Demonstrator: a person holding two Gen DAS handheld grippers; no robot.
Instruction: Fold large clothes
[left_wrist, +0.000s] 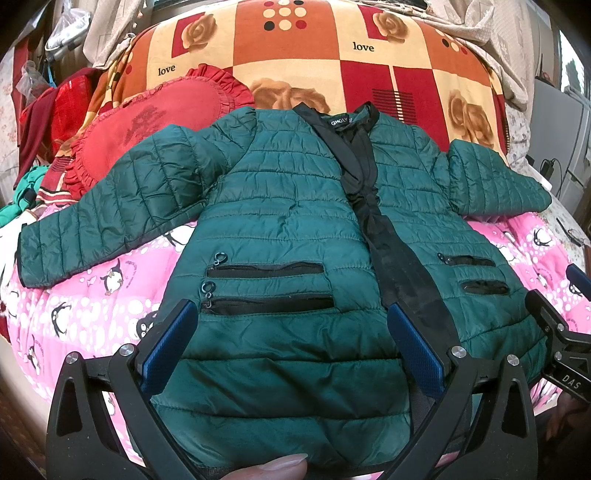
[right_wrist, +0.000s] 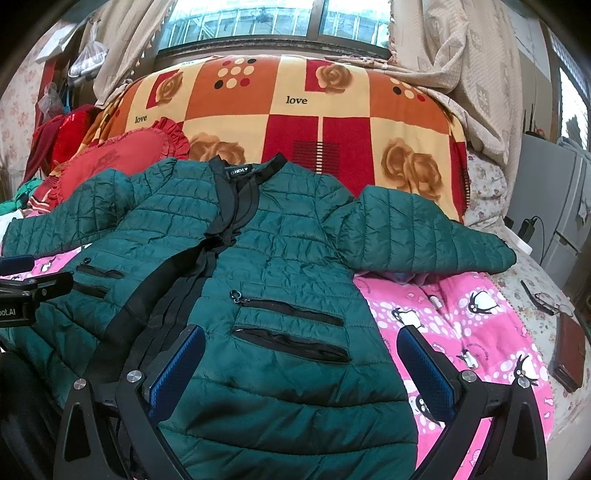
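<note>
A dark green quilted jacket (left_wrist: 280, 206) lies spread front-up on the bed, with both sleeves stretched out and the black placket (left_wrist: 373, 236) running down its middle. My left gripper (left_wrist: 291, 310) stands open low over the hem, its blue pads (left_wrist: 168, 347) on either side of the left zip pockets (left_wrist: 266, 288). In the right wrist view the jacket (right_wrist: 280, 251) fills the centre. My right gripper (right_wrist: 301, 334) is open too, above the right zip pockets (right_wrist: 291, 325), with nothing held. A thumb (left_wrist: 277, 467) shows at the bottom edge.
The jacket rests on a pink penguin quilt (right_wrist: 461, 332). Behind it are a red frilled heart pillow (left_wrist: 147, 125) and an orange "love" blanket (left_wrist: 332, 55). Glasses (right_wrist: 546, 299) and a brown wallet (right_wrist: 570, 350) lie at the bed's right. Clothes are piled at the far left (left_wrist: 40, 110).
</note>
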